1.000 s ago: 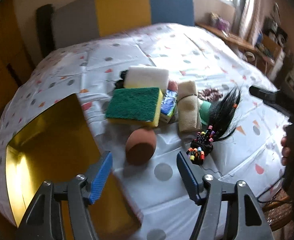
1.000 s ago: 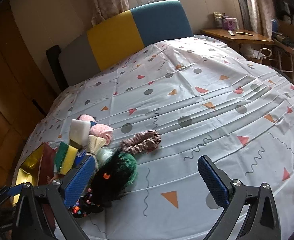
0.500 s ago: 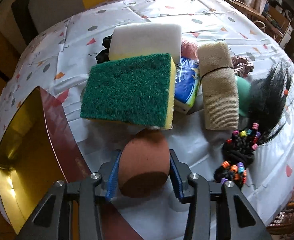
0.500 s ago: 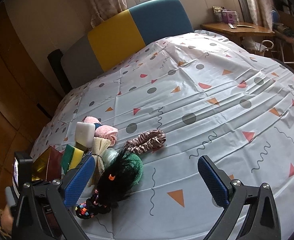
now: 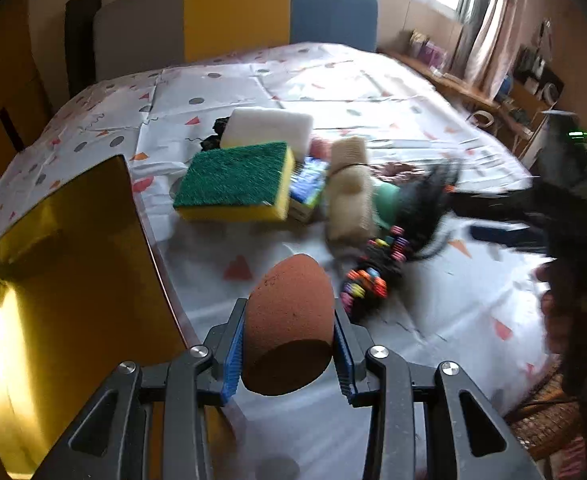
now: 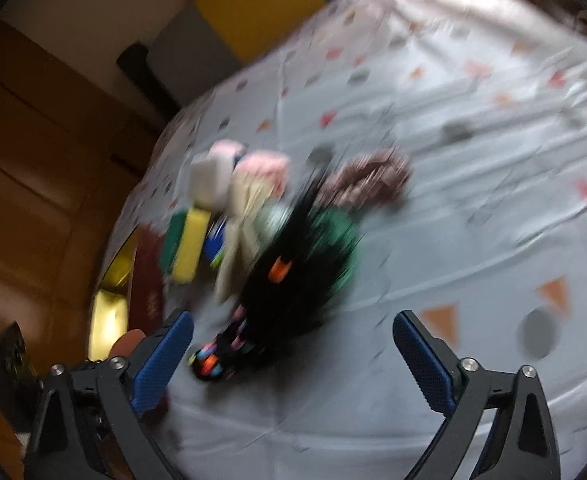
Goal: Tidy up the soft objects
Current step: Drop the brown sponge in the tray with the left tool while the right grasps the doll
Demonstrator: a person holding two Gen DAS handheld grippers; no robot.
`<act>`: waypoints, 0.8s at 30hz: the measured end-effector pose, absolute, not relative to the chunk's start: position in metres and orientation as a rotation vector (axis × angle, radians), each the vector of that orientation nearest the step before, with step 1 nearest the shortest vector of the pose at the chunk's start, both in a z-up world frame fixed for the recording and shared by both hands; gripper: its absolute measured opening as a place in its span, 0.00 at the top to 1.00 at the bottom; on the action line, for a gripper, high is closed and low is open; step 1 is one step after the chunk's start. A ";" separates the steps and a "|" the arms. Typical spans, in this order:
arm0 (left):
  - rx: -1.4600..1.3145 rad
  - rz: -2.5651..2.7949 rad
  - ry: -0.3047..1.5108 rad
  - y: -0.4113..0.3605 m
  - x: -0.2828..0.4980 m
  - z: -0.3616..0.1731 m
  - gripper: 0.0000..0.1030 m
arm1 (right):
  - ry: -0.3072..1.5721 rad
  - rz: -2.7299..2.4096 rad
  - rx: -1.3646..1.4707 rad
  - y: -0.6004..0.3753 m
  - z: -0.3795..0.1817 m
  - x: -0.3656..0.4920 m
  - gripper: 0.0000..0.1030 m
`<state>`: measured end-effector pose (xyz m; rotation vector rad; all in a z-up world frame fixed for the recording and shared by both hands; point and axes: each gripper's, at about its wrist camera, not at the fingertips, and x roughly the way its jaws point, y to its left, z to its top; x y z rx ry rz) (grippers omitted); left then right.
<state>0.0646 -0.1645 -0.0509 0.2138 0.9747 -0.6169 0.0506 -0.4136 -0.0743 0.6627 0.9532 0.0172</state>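
Note:
My left gripper (image 5: 289, 350) is shut on a brown egg-shaped sponge (image 5: 289, 320) and holds it above the bedsheet, just right of the gold box (image 5: 65, 280). Beyond it lie a green and yellow scouring sponge (image 5: 235, 186), a white sponge (image 5: 269, 128), a beige rolled cloth (image 5: 351, 196) and a black hair piece with coloured beads (image 5: 389, 248). My right gripper (image 6: 293, 356) is open and empty, above the sheet just in front of the beaded hair piece (image 6: 289, 284). The right wrist view is blurred.
A patterned scrunchie (image 6: 369, 180), pink cloths (image 6: 265, 164) and a green item (image 6: 337, 232) lie in the pile. A blue packet (image 5: 309, 184) sits between the sponges and the cloth. A headboard (image 5: 237, 12) stands behind, a wooden shelf (image 5: 473, 96) at right.
My left gripper has lifted the brown sponge off the sheet and pulled back from the pile. My right gripper has swung down and left toward the hair piece, still open.

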 end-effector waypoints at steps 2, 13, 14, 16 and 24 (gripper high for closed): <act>0.175 -0.626 0.974 -0.158 0.059 -0.050 0.63 | 0.996 0.042 0.658 -0.401 -0.083 0.056 0.13; 0.020 -0.557 0.914 -0.089 0.053 -0.025 0.62 | 0.994 -0.014 0.653 -0.363 -0.112 0.077 0.68; 0.006 -0.536 0.909 -0.078 0.057 -0.022 0.62 | 0.990 -0.013 0.644 -0.362 -0.112 0.077 0.69; -0.018 -0.470 0.903 -0.056 0.069 -0.018 0.62 | 0.988 -0.002 0.611 -0.358 -0.113 0.074 0.69; -0.140 -0.204 0.995 0.027 0.151 -0.040 0.61 | 0.988 0.036 0.641 -0.369 -0.116 0.073 0.68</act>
